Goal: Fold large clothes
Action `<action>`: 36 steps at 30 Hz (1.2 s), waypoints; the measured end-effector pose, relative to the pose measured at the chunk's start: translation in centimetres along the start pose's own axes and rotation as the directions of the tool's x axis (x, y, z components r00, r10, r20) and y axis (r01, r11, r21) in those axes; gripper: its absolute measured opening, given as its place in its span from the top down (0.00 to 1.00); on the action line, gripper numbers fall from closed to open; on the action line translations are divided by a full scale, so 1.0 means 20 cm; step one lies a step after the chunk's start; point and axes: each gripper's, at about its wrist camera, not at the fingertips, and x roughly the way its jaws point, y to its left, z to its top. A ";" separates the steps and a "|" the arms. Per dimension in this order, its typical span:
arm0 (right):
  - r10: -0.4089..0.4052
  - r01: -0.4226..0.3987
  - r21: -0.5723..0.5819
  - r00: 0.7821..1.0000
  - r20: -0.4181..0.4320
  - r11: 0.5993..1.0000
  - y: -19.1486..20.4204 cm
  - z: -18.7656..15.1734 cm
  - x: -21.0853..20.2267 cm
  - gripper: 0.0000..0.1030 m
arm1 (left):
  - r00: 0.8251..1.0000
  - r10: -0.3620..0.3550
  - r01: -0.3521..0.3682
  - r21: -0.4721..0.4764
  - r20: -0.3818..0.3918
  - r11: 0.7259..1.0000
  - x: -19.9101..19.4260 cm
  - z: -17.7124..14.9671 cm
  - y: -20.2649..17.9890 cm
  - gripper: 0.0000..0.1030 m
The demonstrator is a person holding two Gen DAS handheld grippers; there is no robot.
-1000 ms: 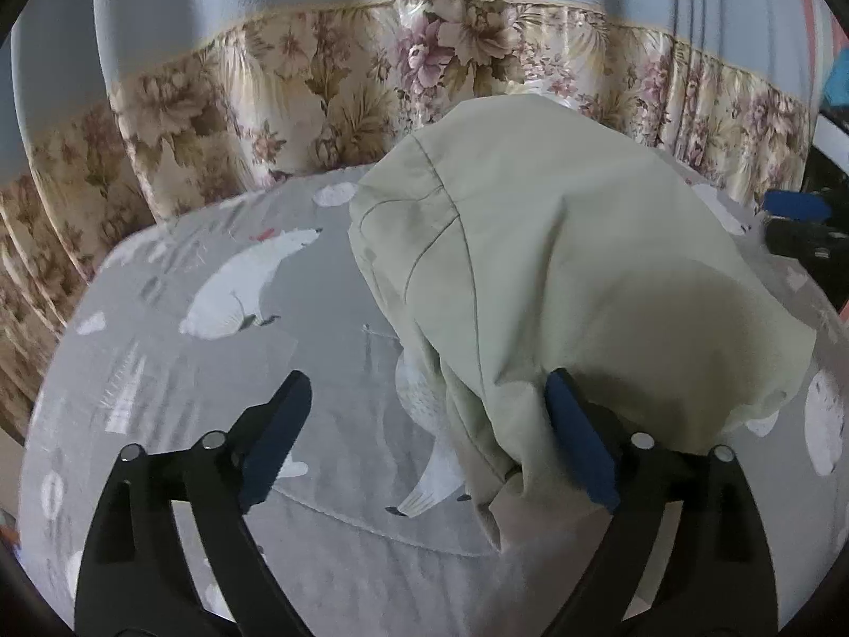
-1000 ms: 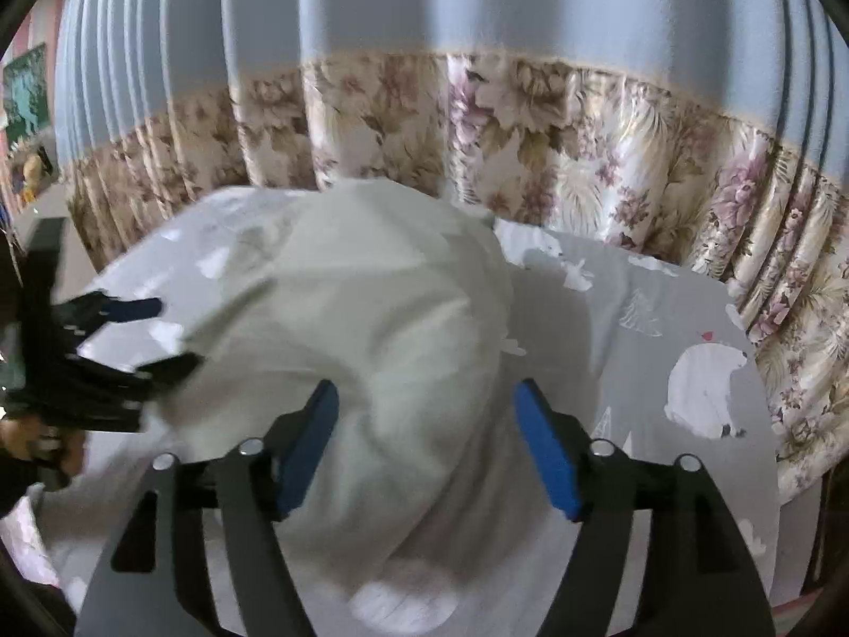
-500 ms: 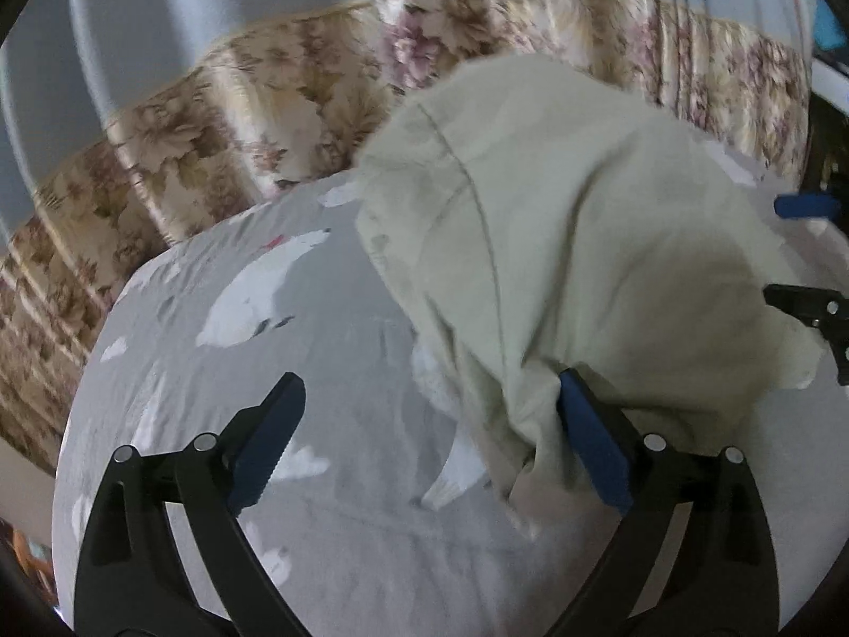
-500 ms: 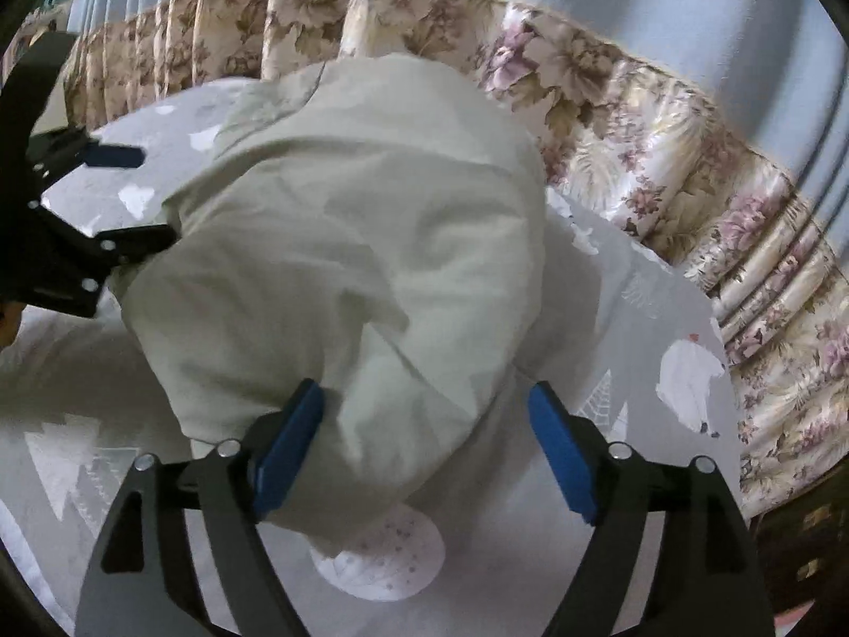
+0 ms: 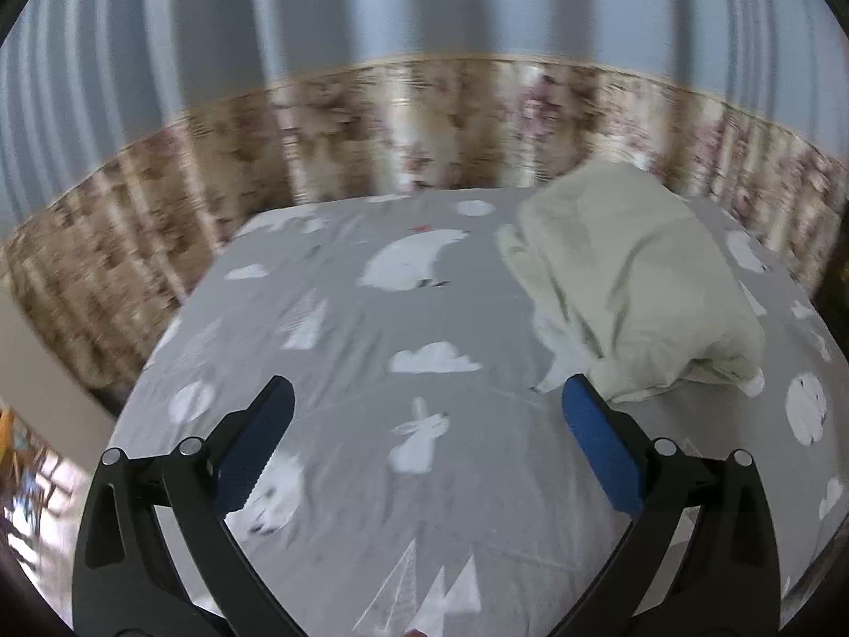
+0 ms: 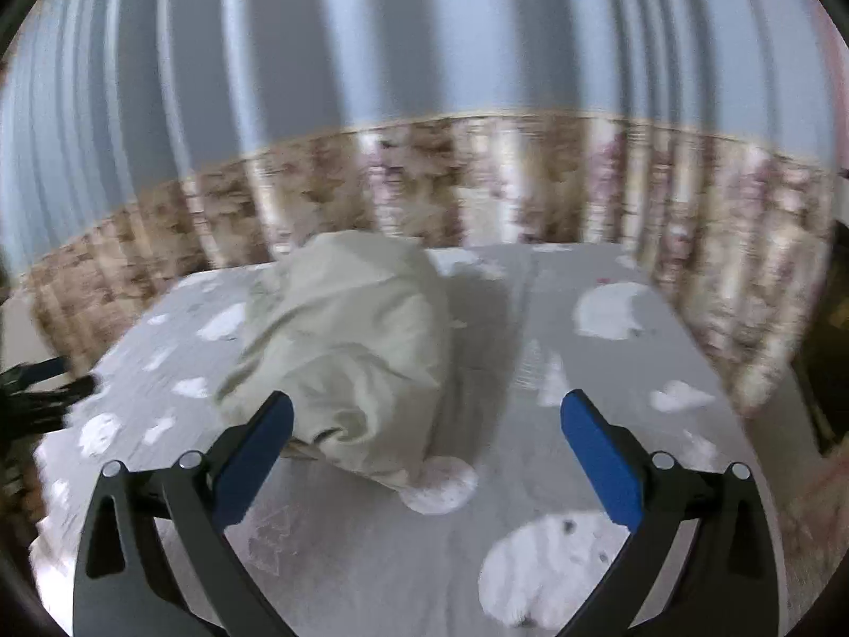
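Observation:
A pale green garment (image 5: 637, 286) lies in a folded, rumpled bundle on the grey bed sheet (image 5: 371, 329) printed with polar bears. My left gripper (image 5: 424, 435) hangs over bare sheet with its jaws opening wide. Nothing is between them, and the garment lies beyond its right finger. In the right wrist view the garment (image 6: 350, 350) sits ahead and left. My right gripper (image 6: 424, 435) also has its jaws opening, and its pads touch nothing. The garment's near end reaches just past its left finger. The left gripper (image 6: 42, 387) shows blurred at the far left edge.
A curtain (image 5: 424, 117), blue above a floral band, hangs close behind the bed's far edge. The sheet (image 6: 610, 361) spreads to the right of the garment. The bed's left edge (image 5: 159, 339) drops toward a pale floor. A dark object (image 6: 833, 329) stands at the far right.
Both grippers have drawn back and up from the garment, which now lies free on the bed. The right gripper's jaws have widened. Both views are blurred by motion.

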 end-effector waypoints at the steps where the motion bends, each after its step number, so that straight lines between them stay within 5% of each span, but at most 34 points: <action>1: -0.032 0.032 0.015 0.999 0.001 0.999 0.01 -0.01 -0.01 0.02 | 1.000 -0.002 0.003 -0.019 0.012 1.000 -0.04 -0.01 0.01 0.03; 4: -0.111 0.111 0.016 0.994 -0.002 0.994 0.06 -0.02 -0.07 0.02 | 0.997 0.007 -0.004 -0.048 0.072 0.999 -0.16 -0.04 0.04 0.03; 11: -0.067 0.068 -0.014 0.997 0.035 0.998 0.20 -0.06 -0.22 0.02 | 0.994 0.055 -0.053 -0.032 0.098 0.998 -0.31 -0.03 0.01 0.03; 20: -0.111 0.117 -0.069 0.991 0.080 0.991 0.31 -0.09 -0.35 0.02 | 0.991 0.068 -0.063 -0.048 0.112 0.997 -0.38 -0.06 -0.01 0.03; 36: -0.133 0.137 -0.059 0.989 0.067 0.989 0.35 -0.11 -0.33 0.02 | 0.986 0.072 -0.062 -0.074 0.147 0.995 -0.43 -0.07 -0.01 0.03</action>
